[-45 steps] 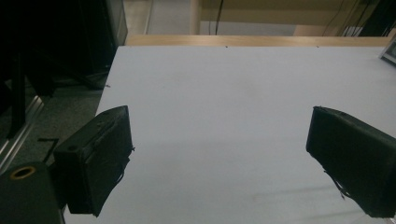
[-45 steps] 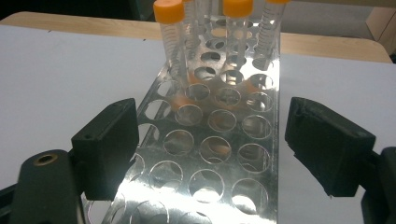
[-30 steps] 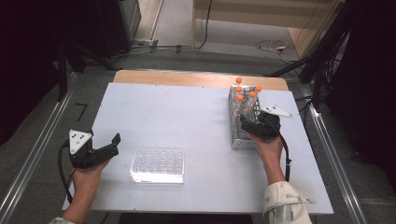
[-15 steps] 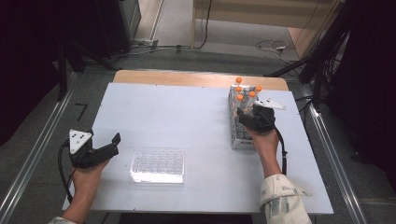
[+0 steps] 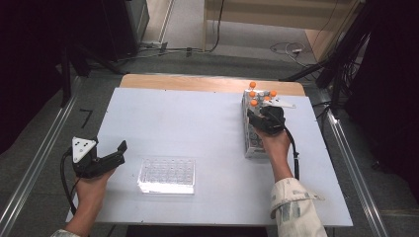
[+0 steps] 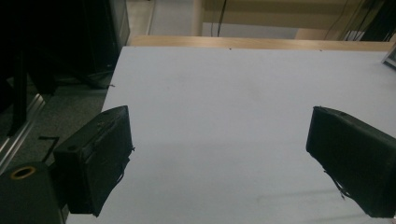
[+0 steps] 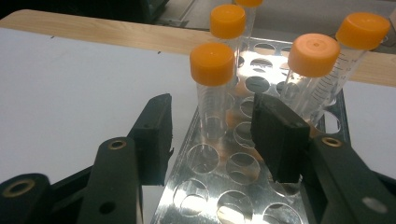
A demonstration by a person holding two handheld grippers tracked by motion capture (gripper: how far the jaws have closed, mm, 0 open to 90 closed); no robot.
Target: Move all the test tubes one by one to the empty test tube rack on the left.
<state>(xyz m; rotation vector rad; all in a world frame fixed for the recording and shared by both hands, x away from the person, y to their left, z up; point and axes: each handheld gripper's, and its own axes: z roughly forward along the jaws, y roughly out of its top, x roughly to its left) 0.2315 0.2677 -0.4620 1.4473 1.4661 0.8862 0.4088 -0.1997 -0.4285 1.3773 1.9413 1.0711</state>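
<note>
**Right gripper closing in on front tube in rack**

Compared with a second earlier, the right gripper point(image 7: 210, 135) had moved a short way along the tube rack point(image 5: 254, 145) toward its far end, and its jaws had just been closing from wide to roughly half gape. The nearest orange-capped tube point(image 7: 212, 91) stood upright in the rack, between the two pads; a gap remained visible on each side, so no contact yet. Judgement: pick-up of this tube was under way, grip not made.

Three other capped tubes point(image 7: 312, 74) stood further back in the same rack, at the table's far right. The left gripper point(image 5: 101, 160) sat unmoved at the near left, jaws wide apart and empty, beside the clear well plate point(image 5: 167, 175).

Writing: faint graduation marks showed on the tubes; no figures legible. No brand or label readable.
</note>
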